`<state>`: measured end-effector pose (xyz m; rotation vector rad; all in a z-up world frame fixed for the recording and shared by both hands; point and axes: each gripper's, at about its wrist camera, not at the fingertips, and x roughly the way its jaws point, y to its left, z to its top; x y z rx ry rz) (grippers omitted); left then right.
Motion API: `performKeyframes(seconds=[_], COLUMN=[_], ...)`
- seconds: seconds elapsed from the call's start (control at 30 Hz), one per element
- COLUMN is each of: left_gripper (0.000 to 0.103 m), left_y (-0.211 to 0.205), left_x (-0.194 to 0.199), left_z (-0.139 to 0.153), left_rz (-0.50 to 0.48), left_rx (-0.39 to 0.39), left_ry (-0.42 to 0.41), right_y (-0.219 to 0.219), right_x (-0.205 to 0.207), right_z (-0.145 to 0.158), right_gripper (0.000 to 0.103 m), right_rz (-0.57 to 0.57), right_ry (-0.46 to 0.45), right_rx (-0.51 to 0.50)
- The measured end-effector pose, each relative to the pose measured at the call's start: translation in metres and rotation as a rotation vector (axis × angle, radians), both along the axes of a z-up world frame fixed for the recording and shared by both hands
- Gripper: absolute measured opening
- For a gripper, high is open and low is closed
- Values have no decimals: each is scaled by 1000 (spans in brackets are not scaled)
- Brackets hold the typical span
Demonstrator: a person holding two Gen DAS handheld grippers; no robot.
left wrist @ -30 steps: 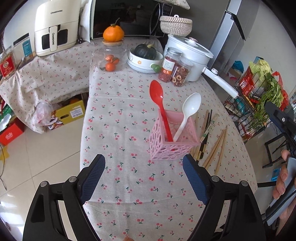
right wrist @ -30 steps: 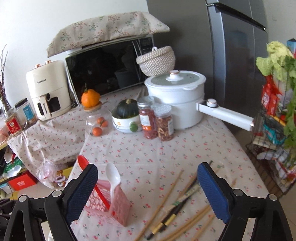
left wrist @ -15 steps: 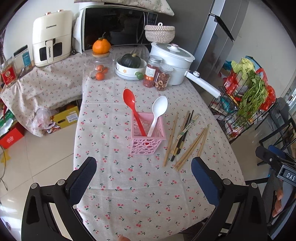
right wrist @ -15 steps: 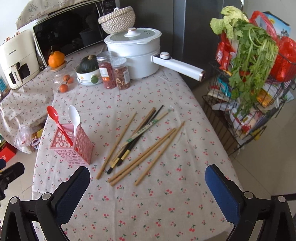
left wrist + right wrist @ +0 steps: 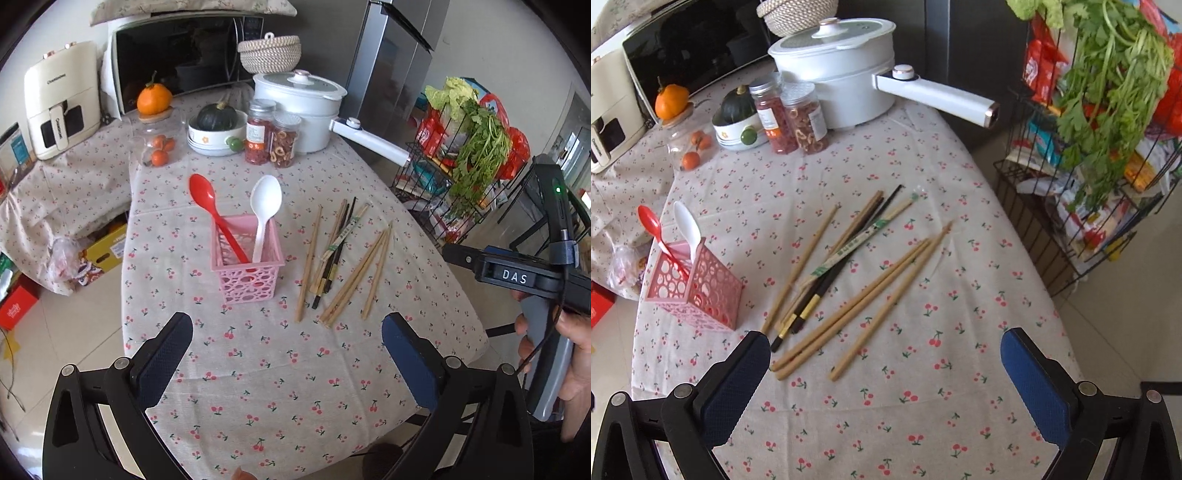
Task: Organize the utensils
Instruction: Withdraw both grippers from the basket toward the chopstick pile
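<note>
Both grippers have pulled back from the table, their jaws having just spread wide with nothing between them. Left gripper (image 5: 286,347) hangs over the cherry-print tablecloth (image 5: 280,387) before the pink basket (image 5: 248,269) holding two spoons; right gripper (image 5: 884,363) hovers over the loose chopsticks (image 5: 849,273) lying just beside that basket.
</note>
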<state>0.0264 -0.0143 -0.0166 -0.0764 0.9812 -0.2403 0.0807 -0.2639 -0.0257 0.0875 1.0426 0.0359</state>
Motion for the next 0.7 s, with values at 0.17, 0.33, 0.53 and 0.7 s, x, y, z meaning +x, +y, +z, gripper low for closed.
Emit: performKeyframes(seconds=[0.17,0.33,0.53,0.7], left_gripper=[103,103,103,86], left_y=[-34,-61,-75,-78], left_x=[31,55,75,86], left_z=[-17,-29,-50,-62], left_rz=[-57,-84,-108,-100], left_rx=[57,102,62,84], left_ry=[14,-19,-9,-26], right_y=[-27,-55,-75,-73], right_x=[32,67,99,114], right_z=[-40,-79,-132,-144], right_gripper=[102,100,69,60], right_rz=[-58,-107,-132,-115], right_ry=[81,123,166,86], right_rx=[60,69,161,140])
